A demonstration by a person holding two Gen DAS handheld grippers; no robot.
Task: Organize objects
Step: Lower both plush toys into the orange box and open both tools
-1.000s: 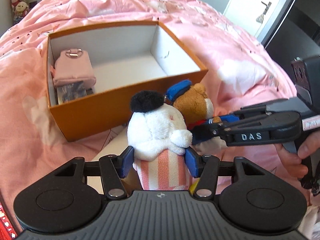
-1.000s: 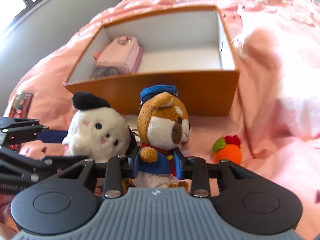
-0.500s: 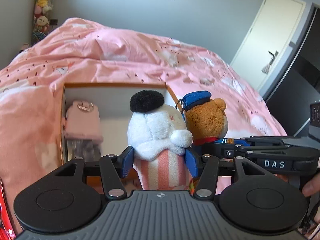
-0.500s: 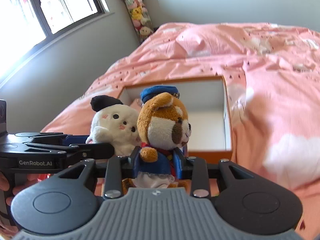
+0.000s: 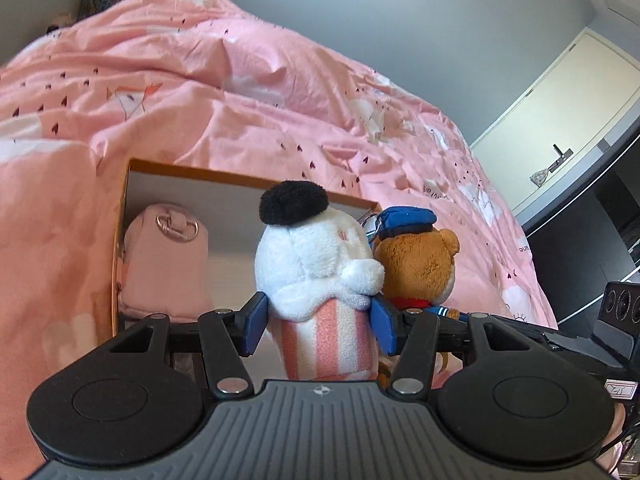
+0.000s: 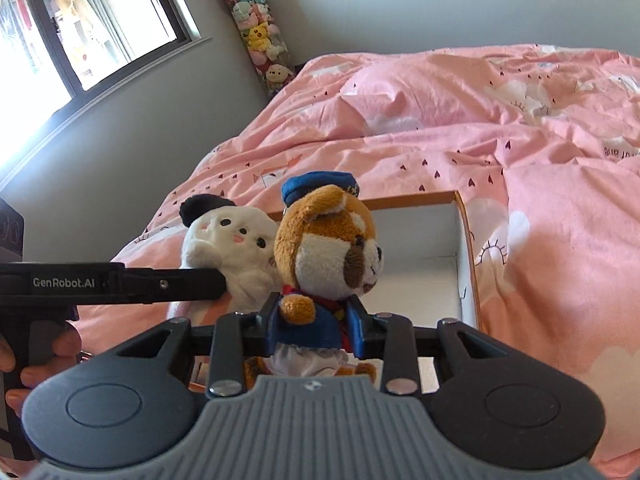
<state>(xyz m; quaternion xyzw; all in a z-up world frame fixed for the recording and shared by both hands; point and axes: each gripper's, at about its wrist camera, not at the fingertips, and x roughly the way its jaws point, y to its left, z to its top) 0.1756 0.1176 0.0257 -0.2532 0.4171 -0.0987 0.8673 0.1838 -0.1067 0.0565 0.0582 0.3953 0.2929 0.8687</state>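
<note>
My left gripper (image 5: 318, 326) is shut on a white plush (image 5: 316, 264) with a black tuft and a pink-striped body, held up over the orange box (image 5: 188, 172). My right gripper (image 6: 316, 330) is shut on a brown bear plush (image 6: 328, 248) in a blue cap and blue jacket, right beside the white plush (image 6: 236, 248). The bear (image 5: 420, 268) shows to the right in the left wrist view. Both toys hang above the box's white inside (image 6: 424, 240). A pink pouch (image 5: 164, 256) lies in the box's left end.
The box rests on a bed with a rumpled pink duvet (image 5: 240, 92). A hand (image 6: 44, 360) grips the left tool's handle. A tall tube of small plush toys (image 6: 260, 40) stands by the window wall. A door (image 5: 560, 128) and dark furniture (image 5: 580, 260) are at the right.
Both grippers have lifted their plush toys off the bed and carried them over the box. The cameras tilted up, so the room's walls, window and door came into view.
</note>
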